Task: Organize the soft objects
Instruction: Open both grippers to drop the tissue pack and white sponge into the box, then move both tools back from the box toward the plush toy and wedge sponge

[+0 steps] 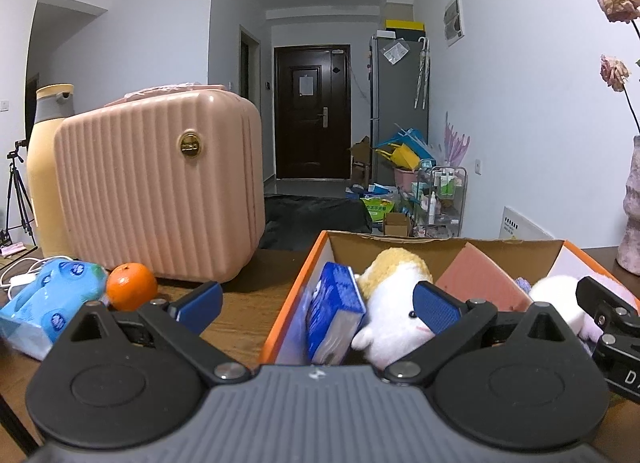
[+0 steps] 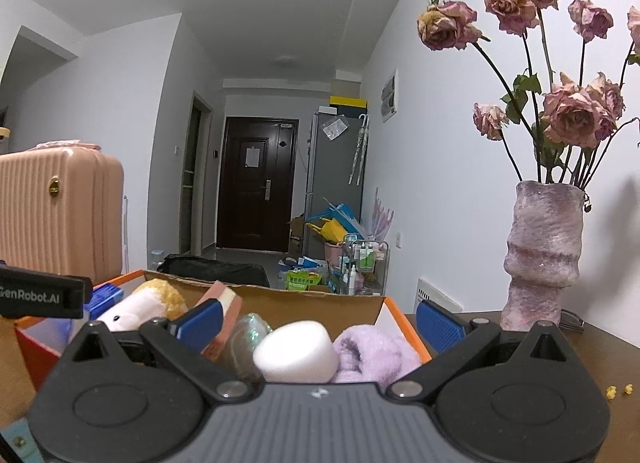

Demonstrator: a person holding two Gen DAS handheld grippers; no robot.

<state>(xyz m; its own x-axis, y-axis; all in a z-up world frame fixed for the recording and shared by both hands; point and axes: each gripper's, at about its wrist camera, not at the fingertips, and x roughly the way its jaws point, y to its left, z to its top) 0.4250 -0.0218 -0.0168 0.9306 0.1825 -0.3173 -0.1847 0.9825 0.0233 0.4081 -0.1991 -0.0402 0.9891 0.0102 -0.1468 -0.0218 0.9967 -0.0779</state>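
An orange-rimmed cardboard box [image 1: 296,283] [image 2: 400,321] stands on the wooden table. In it are a blue tissue pack [image 1: 336,319], a white and yellow plush toy [image 1: 394,303] [image 2: 140,307], a pink sponge block [image 1: 480,283] [image 2: 224,303], a white foam roll [image 2: 296,351] and a lilac towel [image 2: 372,351]. My left gripper [image 1: 318,305] is open over the box's left end, holding nothing. My right gripper [image 2: 320,325] is open over the right end, just above the foam roll and towel. A second, light blue tissue pack [image 1: 48,299] lies on the table to the left.
An orange [image 1: 131,287] sits beside the light blue pack. A pink ribbed suitcase [image 1: 160,191] and a yellow bottle [image 1: 44,167] stand behind them. A tall vase [image 2: 544,255] of dried roses is right of the box. White cables [image 1: 20,271] lie at the far left.
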